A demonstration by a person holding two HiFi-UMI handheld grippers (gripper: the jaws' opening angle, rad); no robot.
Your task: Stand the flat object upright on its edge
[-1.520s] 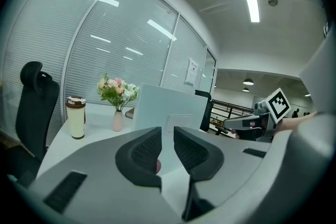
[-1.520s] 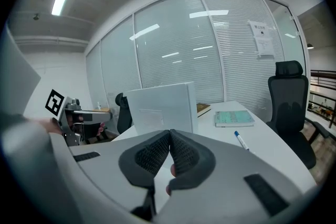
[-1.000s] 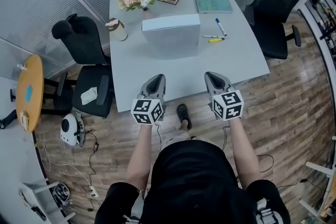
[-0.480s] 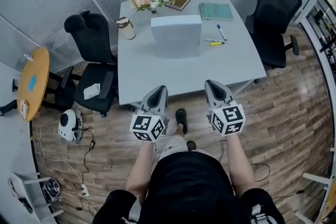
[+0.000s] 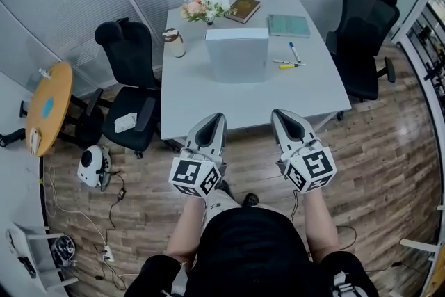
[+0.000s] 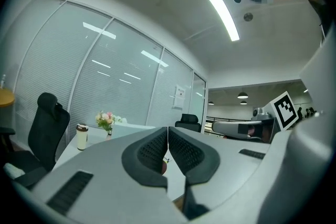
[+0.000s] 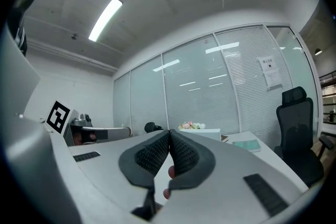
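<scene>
Stepped back: table (image 5: 208, 104) now farther, both grippers off its near edge. Left gripper (image 5: 211, 122), right gripper (image 5: 284, 117): jaws pressed together, holding nothing. White flat panel (image 5: 238, 55) stands on edge at table centre. Risk: bumping table topples panel.
</scene>
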